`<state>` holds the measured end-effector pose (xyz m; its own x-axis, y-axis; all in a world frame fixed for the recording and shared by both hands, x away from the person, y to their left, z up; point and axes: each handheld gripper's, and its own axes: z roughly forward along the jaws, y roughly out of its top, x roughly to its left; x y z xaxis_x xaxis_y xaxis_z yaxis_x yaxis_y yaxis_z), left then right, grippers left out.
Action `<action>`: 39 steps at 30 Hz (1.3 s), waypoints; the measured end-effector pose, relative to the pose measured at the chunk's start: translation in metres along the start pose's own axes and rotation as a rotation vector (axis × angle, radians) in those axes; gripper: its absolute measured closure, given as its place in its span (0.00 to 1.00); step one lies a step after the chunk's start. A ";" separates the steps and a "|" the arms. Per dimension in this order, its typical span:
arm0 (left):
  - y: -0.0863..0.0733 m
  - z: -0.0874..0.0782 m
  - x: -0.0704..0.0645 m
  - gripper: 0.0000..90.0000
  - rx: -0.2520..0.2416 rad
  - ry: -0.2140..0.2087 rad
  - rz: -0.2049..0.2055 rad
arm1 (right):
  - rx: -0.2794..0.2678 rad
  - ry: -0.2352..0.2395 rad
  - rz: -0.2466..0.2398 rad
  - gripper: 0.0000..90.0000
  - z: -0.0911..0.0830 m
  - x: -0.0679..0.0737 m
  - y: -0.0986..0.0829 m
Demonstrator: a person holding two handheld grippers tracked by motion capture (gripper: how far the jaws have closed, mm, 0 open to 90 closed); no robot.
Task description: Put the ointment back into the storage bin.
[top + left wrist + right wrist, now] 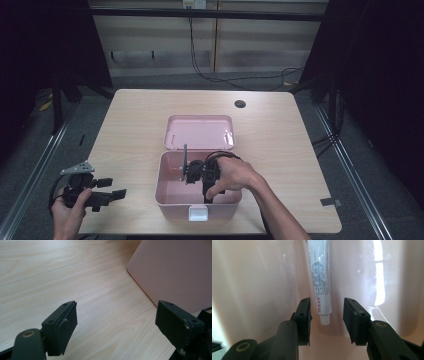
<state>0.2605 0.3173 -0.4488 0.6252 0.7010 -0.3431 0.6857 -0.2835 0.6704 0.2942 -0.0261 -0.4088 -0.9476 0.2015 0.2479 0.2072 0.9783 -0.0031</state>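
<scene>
Inside pink box (165, 197), right gripper (327, 315) jaws apart around tube (320, 277)

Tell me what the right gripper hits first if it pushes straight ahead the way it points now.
Most likely the white tube lying in the pink box: its cap end sits between the open jaws of the right gripper, just ahead. Depth is unclear, so the box floor under it may come almost together.

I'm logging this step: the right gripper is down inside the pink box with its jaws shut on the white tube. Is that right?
Not quite. The right gripper is inside the pink box, but its jaws are open, one on each side of the white tube near its cap end, with gaps showing. The right gripper view shows it.
</scene>
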 end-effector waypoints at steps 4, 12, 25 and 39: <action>0.000 0.001 -0.001 0.20 0.002 0.000 -0.002 | -0.010 -0.012 0.008 0.65 -0.007 0.001 -0.002; 0.000 0.000 0.000 0.20 -0.001 -0.004 -0.001 | -0.035 -0.041 0.023 0.63 -0.022 0.001 -0.007; 0.000 0.000 0.000 0.20 0.002 -0.002 0.004 | -0.081 -0.052 0.039 0.63 -0.044 0.004 -0.024; 0.000 0.000 0.000 0.20 0.000 0.000 0.000 | -0.105 -0.078 0.049 0.63 -0.070 0.006 -0.035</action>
<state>0.2610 0.3172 -0.4488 0.6252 0.7009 -0.3433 0.6857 -0.2831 0.6706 0.2983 -0.0629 -0.3390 -0.9510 0.2560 0.1734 0.2739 0.9577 0.0887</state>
